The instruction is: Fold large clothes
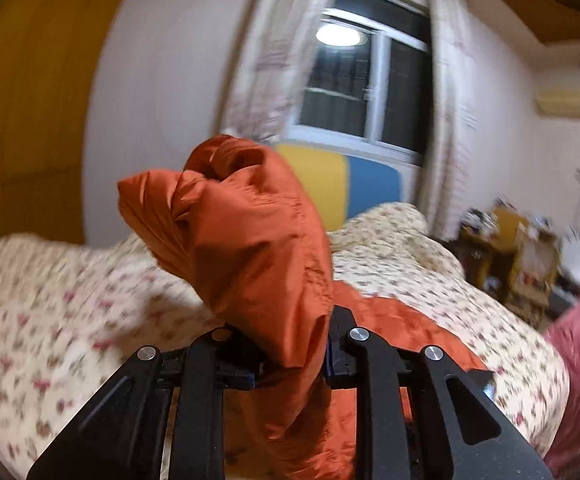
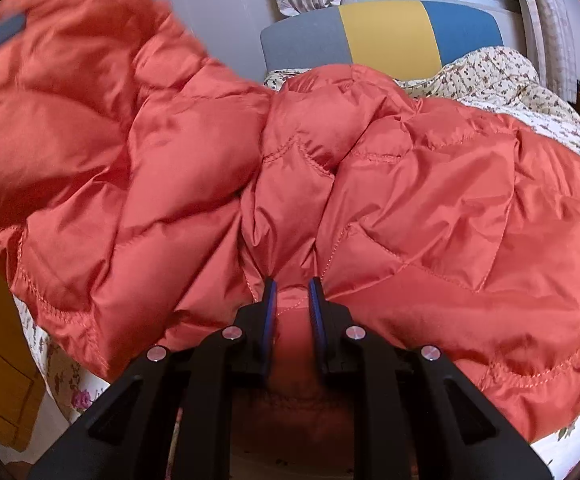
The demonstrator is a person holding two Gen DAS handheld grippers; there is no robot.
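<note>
Orange down jacket (image 2: 370, 184) unfolded on floral bed (image 1: 70, 300); left gripper (image 1: 290, 364) and right gripper (image 2: 292, 308) jaws each clench fabric; folding barely begun.

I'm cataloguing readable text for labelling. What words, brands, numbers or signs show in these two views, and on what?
None can be read.
Orange down jacket: no label, logo or tag showing in either view.
Cluttered shelf by the bed: boxes there may carry print, but it is too blurred and small to read.
Floral bedsheet and curtains: pattern only, no lettering.
</note>
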